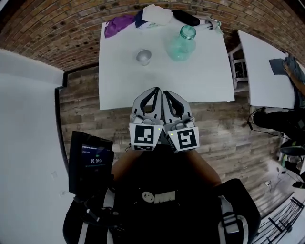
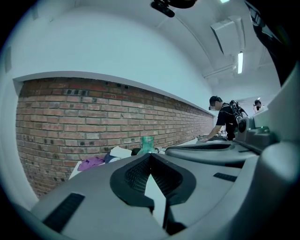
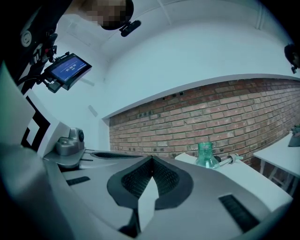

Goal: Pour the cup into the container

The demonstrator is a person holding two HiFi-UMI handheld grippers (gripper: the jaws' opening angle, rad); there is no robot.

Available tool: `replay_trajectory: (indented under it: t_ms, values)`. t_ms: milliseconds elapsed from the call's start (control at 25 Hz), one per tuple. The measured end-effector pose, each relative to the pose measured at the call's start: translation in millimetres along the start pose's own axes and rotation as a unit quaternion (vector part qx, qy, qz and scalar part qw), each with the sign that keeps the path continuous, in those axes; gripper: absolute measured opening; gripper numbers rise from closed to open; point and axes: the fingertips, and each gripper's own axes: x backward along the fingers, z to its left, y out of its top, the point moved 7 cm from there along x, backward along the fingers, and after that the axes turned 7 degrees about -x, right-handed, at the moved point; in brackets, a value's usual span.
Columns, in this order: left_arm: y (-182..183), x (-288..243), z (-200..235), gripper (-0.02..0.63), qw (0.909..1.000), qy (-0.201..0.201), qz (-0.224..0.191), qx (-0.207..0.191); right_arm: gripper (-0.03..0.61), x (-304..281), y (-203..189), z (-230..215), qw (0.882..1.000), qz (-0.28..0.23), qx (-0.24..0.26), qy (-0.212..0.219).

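Two grippers are hovering side by side over the wooden floor (image 1: 86, 95), just short of the near edge of the white table (image 1: 205, 81). We are holding the left gripper (image 1: 155, 90) and the right gripper (image 1: 167, 94) almost touching each other. Each has its jaws pressed fully together, and nothing is lying between them. One screen (image 1: 93, 159) is glowing at our left.

On the table, one small metal cup (image 1: 144, 56) is standing upright left of centre. One green glass jar (image 1: 181, 44) is standing a little farther back and to its right, well apart from the cup. Between the grippers and these two, the tabletop is lying bare. Along the far edge we are counting one purple cloth (image 1: 118, 24), one white bundle (image 1: 157, 14) and one black item (image 1: 186, 18), backed by the brick wall (image 1: 57, 28).

Only the head view is showing the cup, while both gripper views are catching the jar. The left gripper view alone is showing a person (image 2: 225, 119) bending over a second table (image 1: 262, 71) on the right.
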Motion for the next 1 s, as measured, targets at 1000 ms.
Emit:
replay_trajectory:
  t_ms: [1000]
  values:
    - [20.1, -152.3, 23.9, 0.003, 0.9981, 0.05, 0.034, -0.002, -0.005, -105.9, 25.4, -123.7, 0.998, 0.027, -0.028, 0.049]
